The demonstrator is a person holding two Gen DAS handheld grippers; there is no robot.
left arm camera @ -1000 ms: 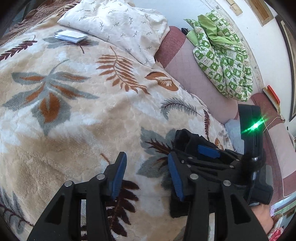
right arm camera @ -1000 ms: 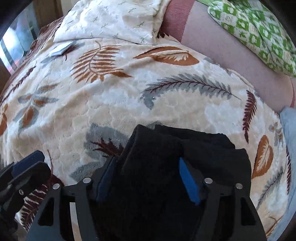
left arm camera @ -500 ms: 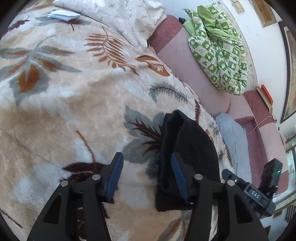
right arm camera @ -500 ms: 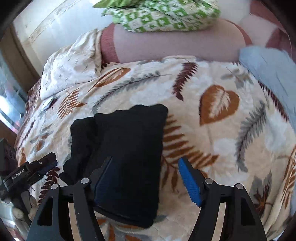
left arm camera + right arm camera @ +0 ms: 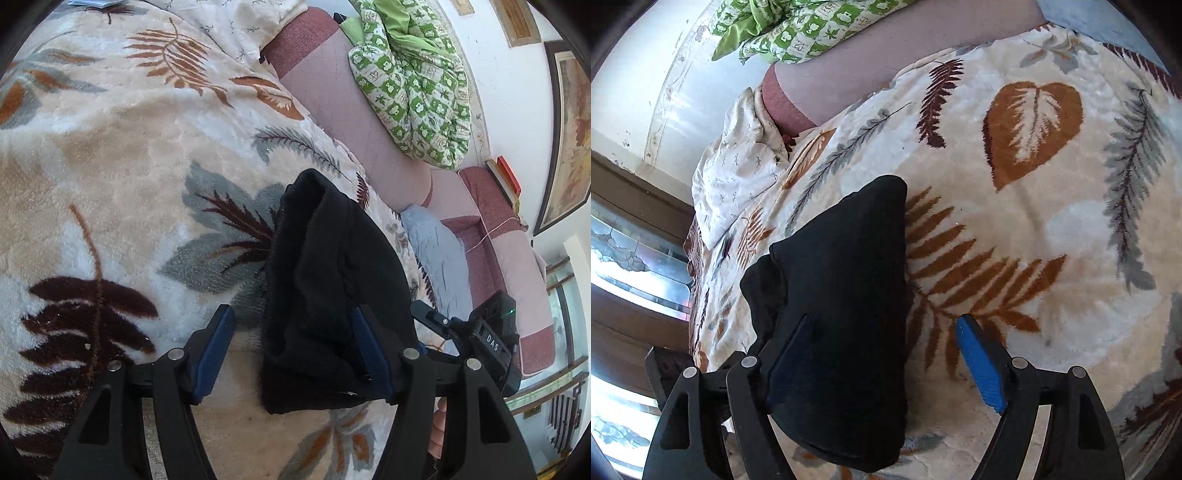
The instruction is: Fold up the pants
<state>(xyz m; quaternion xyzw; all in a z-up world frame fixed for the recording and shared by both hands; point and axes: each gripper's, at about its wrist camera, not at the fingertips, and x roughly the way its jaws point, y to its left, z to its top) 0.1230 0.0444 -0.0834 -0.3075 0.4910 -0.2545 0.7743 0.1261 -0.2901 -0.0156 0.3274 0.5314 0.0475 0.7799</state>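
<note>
You are working over a leaf-patterned blanket (image 5: 122,177) with a pink bolster (image 5: 343,110) running along its far edge, a green checked quilt (image 5: 413,88) heaped on that bolster, a white pillow (image 5: 735,173) at the far left and a pale blue cushion (image 5: 436,258) off to the right; none of these is lying between your grippers and the cloth. The black pants (image 5: 325,295) are sitting folded into a compact bundle on the blanket, its long axis running from near you toward the bolster, narrowing to a rounded far end. Your left gripper (image 5: 291,354) is standing wide open, its right finger pressing against the bundle's right side while its left finger is hanging clear over bare blanket, so it is gripping nothing. Your right gripper (image 5: 886,362) is likewise spread wide, its left finger lying over the bundle's near part and its blue-padded right finger apart over the blanket, holding nothing.
</note>
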